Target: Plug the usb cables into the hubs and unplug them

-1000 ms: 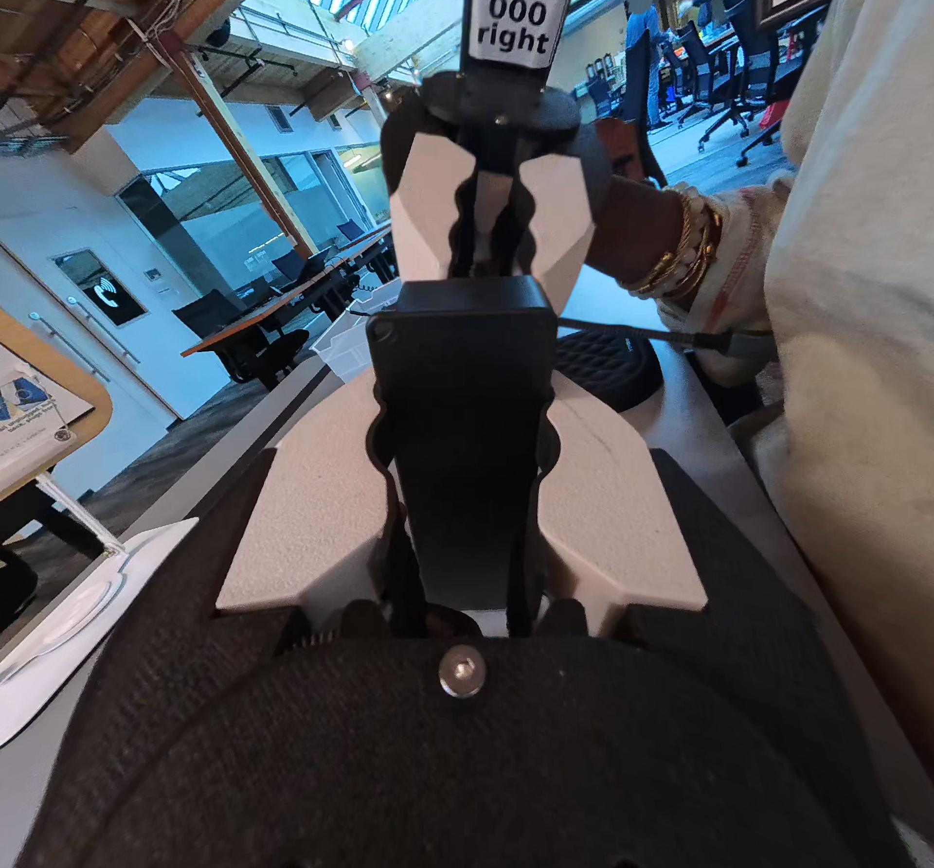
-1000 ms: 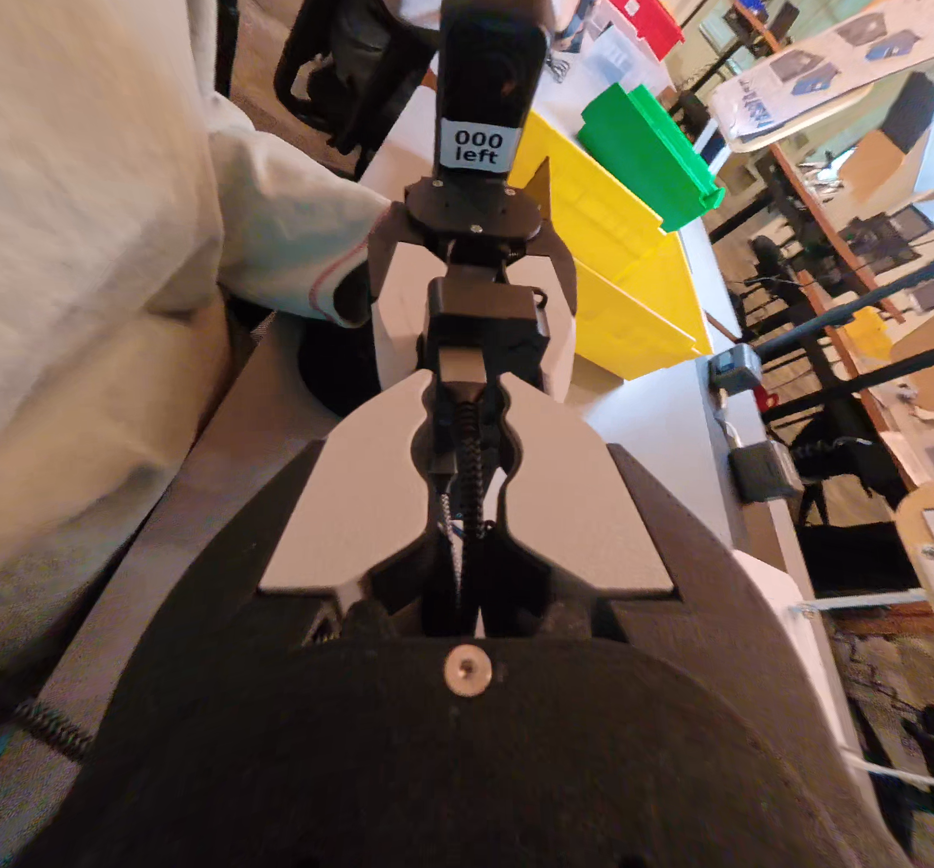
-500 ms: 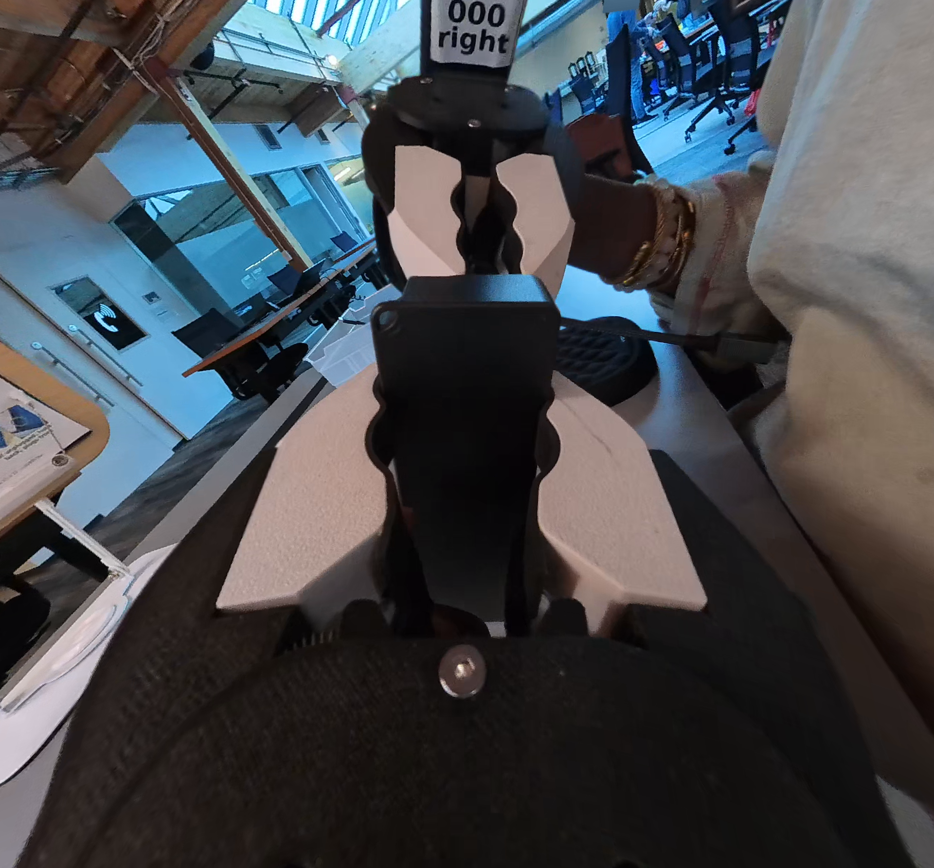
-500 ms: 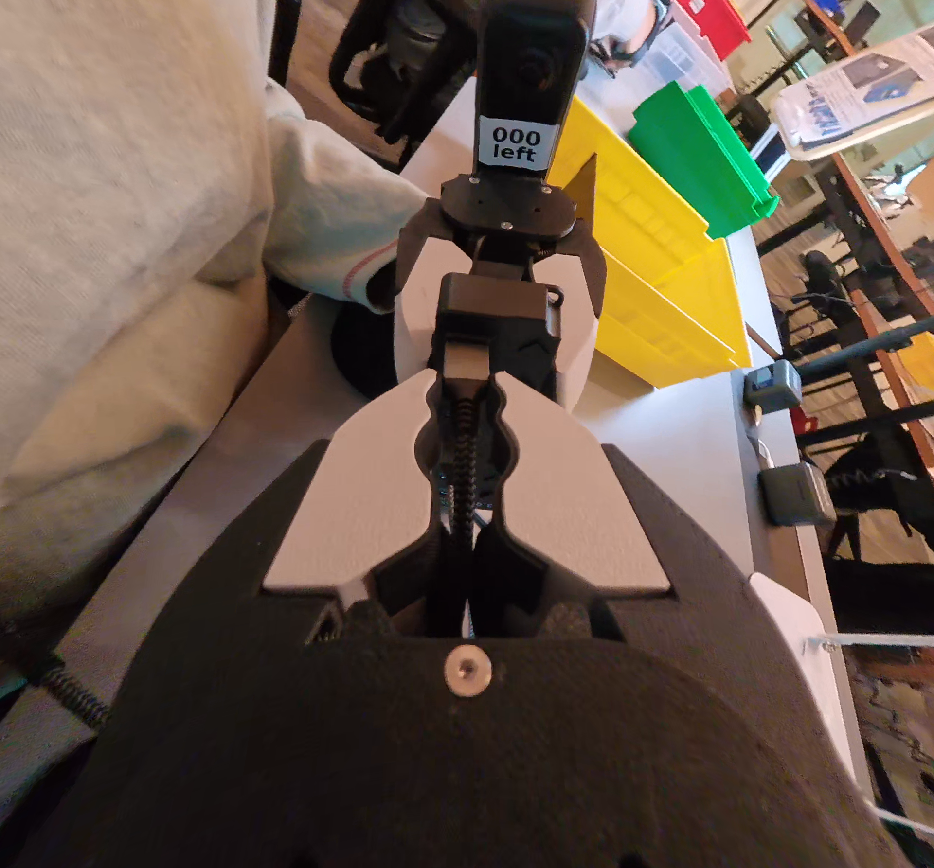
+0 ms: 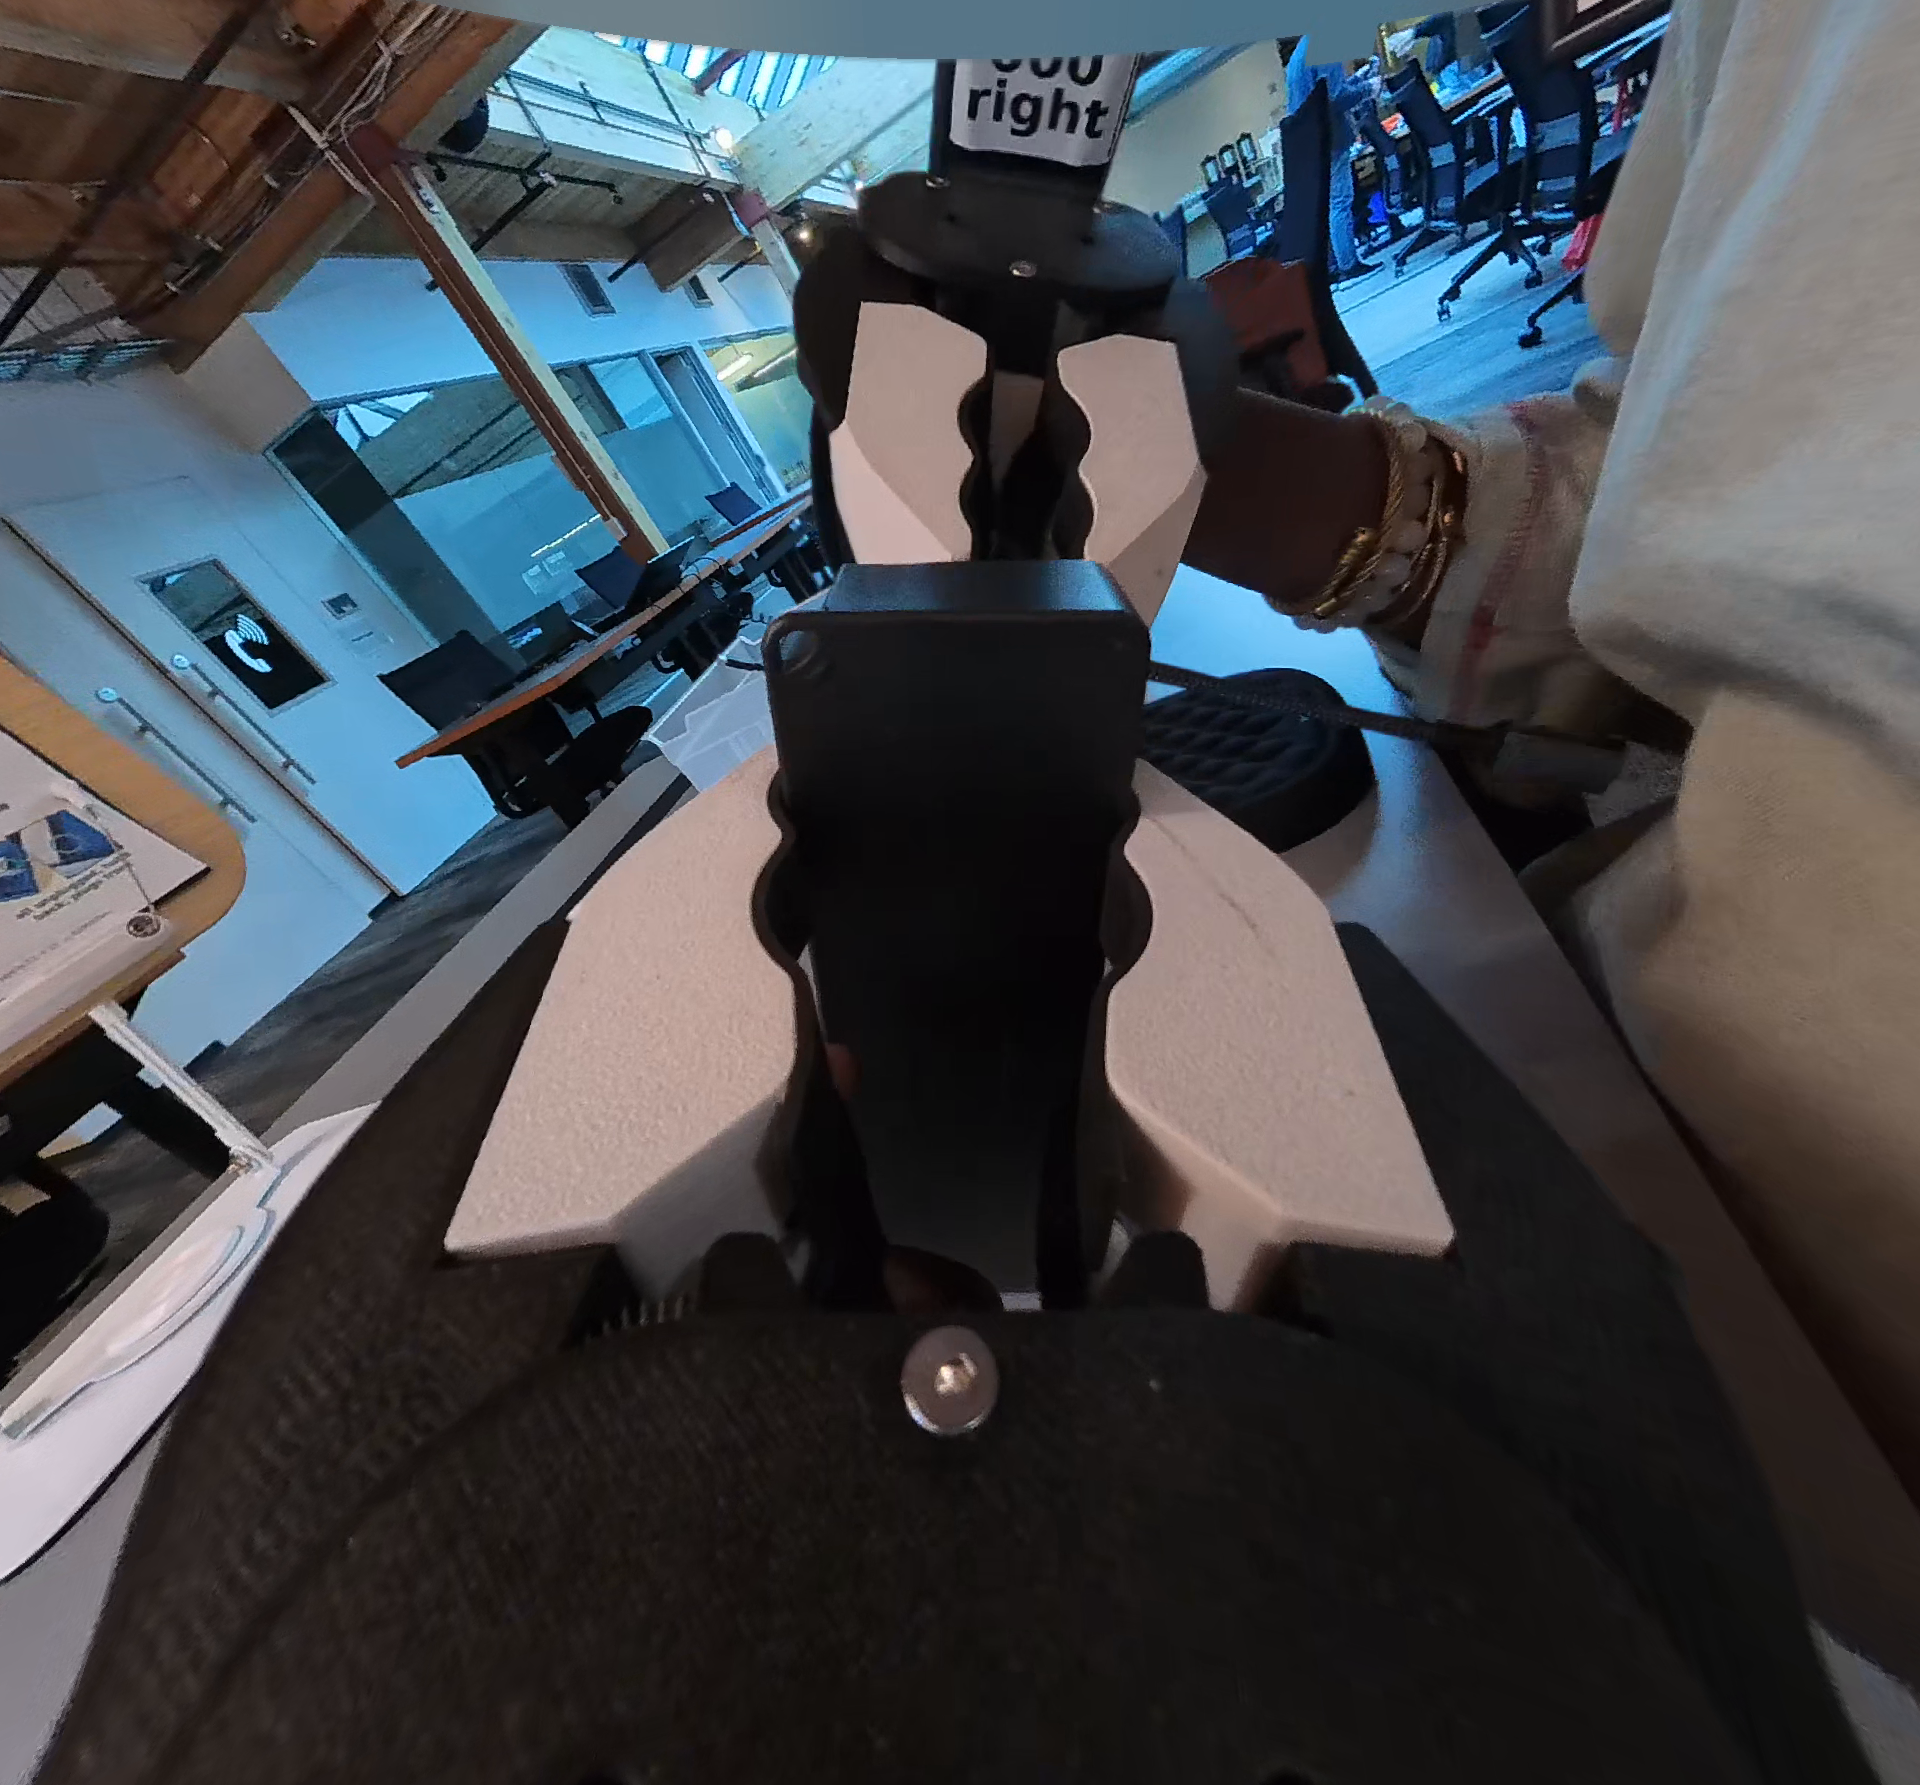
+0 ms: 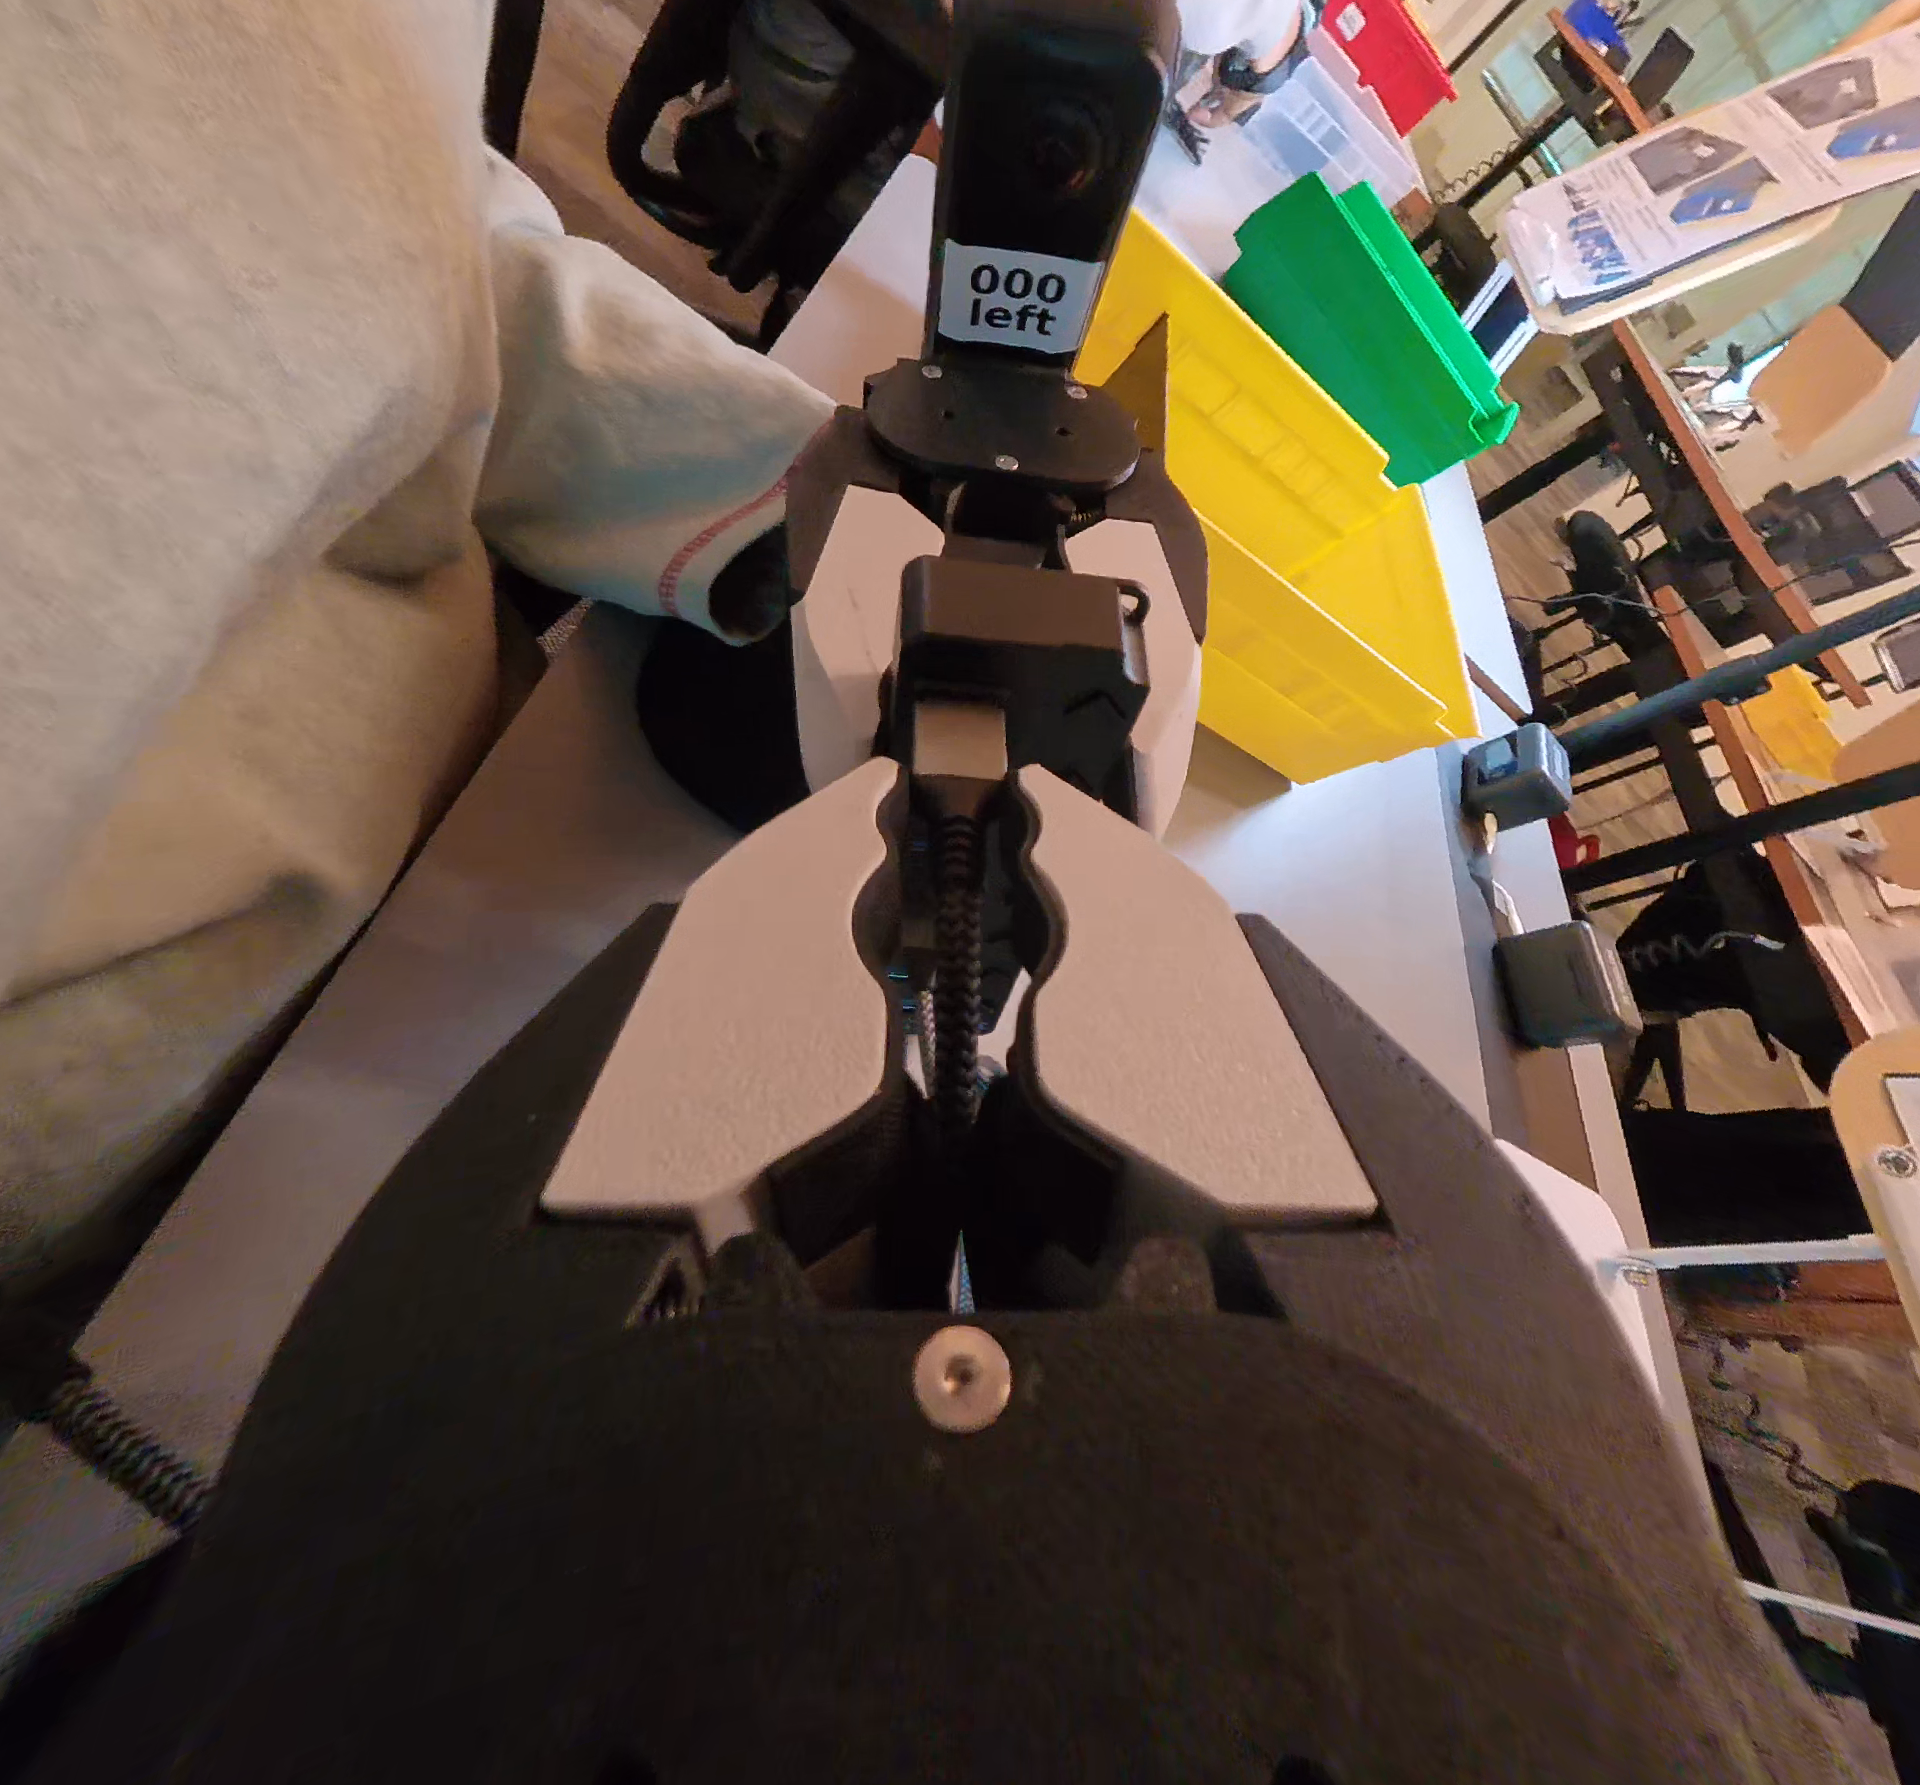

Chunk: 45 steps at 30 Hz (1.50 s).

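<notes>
My left gripper (image 5: 951, 779) is shut on a black box-shaped hub (image 5: 951, 800) and holds it above the table. My right gripper (image 6: 956, 790) is shut on the black braided USB cable (image 6: 956, 956) just behind its silver plug (image 6: 958, 733). The plug's tip meets the near face of the hub (image 6: 1023, 655); part of the metal still shows. The two grippers face each other nose to nose: the right one (image 5: 1023, 488) shows in the left wrist view, the left one (image 6: 1013, 696) in the right wrist view. The cable trails off to the side (image 5: 1351, 712).
A person's cream sleeve and torso (image 5: 1766, 592) stand close beside the grippers. A black round pad (image 5: 1257, 759) lies on the grey table (image 6: 1351, 862). Yellow bins (image 6: 1299, 530), a green bin (image 6: 1361, 322) and two small grey boxes (image 6: 1558, 987) sit farther along. A white tray (image 5: 125, 1320) is at the left. Both grippers' tips are close together, under 4 cm apart.
Both grippers have tilted and shifted a little together while staying shut. The silver plug shows about the same length against the hub.
</notes>
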Each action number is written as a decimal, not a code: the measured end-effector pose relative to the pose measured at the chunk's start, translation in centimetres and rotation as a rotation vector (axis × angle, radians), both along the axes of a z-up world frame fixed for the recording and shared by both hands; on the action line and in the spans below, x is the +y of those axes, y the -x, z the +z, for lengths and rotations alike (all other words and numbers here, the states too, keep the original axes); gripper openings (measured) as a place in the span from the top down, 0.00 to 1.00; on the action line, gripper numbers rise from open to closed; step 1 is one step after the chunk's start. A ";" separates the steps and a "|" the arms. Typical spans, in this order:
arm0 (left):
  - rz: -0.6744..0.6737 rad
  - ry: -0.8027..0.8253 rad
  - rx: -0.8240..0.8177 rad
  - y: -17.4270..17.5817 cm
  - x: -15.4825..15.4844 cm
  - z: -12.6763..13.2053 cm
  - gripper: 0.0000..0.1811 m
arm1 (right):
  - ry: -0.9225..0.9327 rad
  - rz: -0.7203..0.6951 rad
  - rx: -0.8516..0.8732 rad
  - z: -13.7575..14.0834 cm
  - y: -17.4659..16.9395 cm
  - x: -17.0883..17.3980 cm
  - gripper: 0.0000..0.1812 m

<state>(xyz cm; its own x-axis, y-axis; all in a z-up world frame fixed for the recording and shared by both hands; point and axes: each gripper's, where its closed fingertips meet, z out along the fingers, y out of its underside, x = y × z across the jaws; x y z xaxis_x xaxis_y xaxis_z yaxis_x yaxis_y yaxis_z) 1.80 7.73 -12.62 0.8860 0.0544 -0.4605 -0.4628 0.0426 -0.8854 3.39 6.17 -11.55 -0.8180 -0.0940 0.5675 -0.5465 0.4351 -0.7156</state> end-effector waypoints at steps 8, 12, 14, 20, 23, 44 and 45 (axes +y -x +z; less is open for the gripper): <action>0.014 -0.012 -0.095 0.9 -0.5 0.2 0.70 | 0.054 -0.155 -0.056 0.4 0.7 -0.2 0.91; 0.002 -0.007 -0.055 0.4 -0.1 0.0 0.70 | 0.011 -0.053 -0.040 0.1 0.1 0.2 0.91; 0.005 -0.011 -0.063 0.5 -0.1 0.1 0.70 | 0.022 0.005 -0.067 0.2 0.2 0.1 0.91; 0.006 -0.014 -0.053 0.5 -0.1 0.1 0.70 | 0.054 0.103 -0.105 0.3 0.2 0.1 0.91; 0.045 -0.020 -0.061 1.1 -0.3 0.2 0.70 | 0.045 -0.026 -0.079 0.3 0.7 0.1 0.91; 0.082 -0.055 -0.144 2.9 -3.2 0.4 0.70 | 0.913 -0.844 0.349 17.7 4.7 25.5 0.91; 0.081 -0.056 -0.143 2.9 -3.2 0.4 0.70 | 0.950 -0.925 0.405 18.6 4.3 27.9 0.91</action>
<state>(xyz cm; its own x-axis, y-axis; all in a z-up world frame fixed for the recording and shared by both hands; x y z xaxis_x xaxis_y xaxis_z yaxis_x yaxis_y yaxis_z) -1.10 4.57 -12.24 0.9338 0.1501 -0.3248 -0.3366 0.0610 -0.9397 -0.87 34.05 7.09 -0.1348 0.9384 0.3183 -0.5684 0.1899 -0.8005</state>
